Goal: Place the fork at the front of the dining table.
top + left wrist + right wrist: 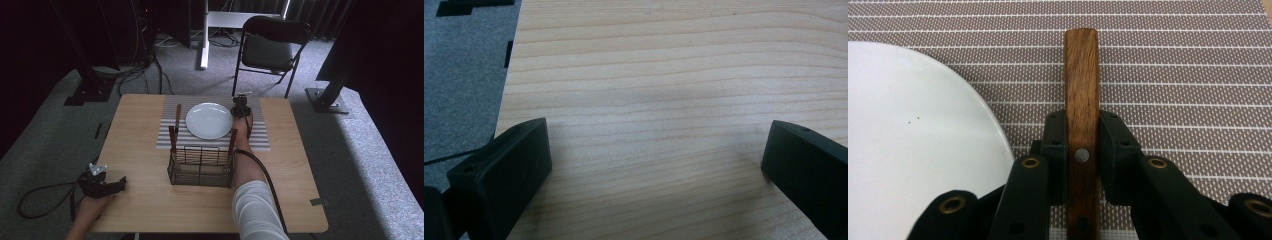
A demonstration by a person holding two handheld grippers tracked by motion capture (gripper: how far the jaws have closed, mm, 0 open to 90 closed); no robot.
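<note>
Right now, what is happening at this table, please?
A person is setting a place at a wooden table. The right gripper is shut on a wooden-handled utensil, over the striped placemat beside the white plate. Another wooden-handled utensil lies on the other side of the plate. A wire basket stands in front. The left gripper rests open on the table.

The plate (209, 120) is plain white; the mat (1173, 75) under it is brown with thin white stripes. At the plate's three o'clock, the handle (1081, 100) is reddish-brown wood. The counter (649, 75) is pale wood grain, and the basket (201, 166) is dark wire.
</note>
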